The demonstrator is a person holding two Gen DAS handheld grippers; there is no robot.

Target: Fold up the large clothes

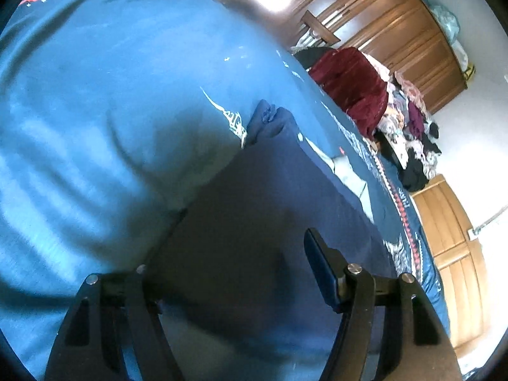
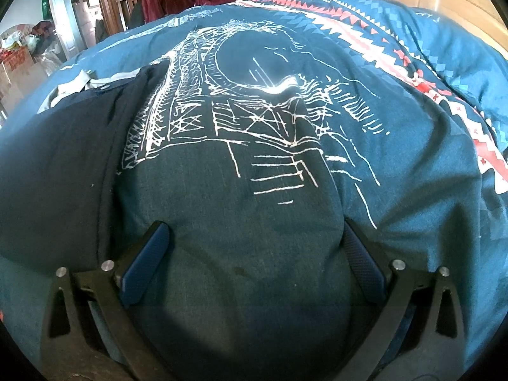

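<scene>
Left gripper point(image 1: 235, 273) low over dark navy garment point(image 1: 254, 209) spread on blue bedspread point(image 1: 95, 95), jaws wide apart, left finger sunk behind fabric, nothing pinched. Maroon clothes pile point(image 1: 352, 85) at far bed edge, wooden wardrobe point(image 1: 397, 31) behind. Right gripper point(image 2: 254, 254) open, pads point(image 2: 146, 263) spread over bedspread's white line print, navy garment lying just left of it

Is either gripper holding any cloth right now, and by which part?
No. The right gripper is open over the bedspread, fingers spread. The left gripper is also open above the navy garment, gripping nothing.
</scene>
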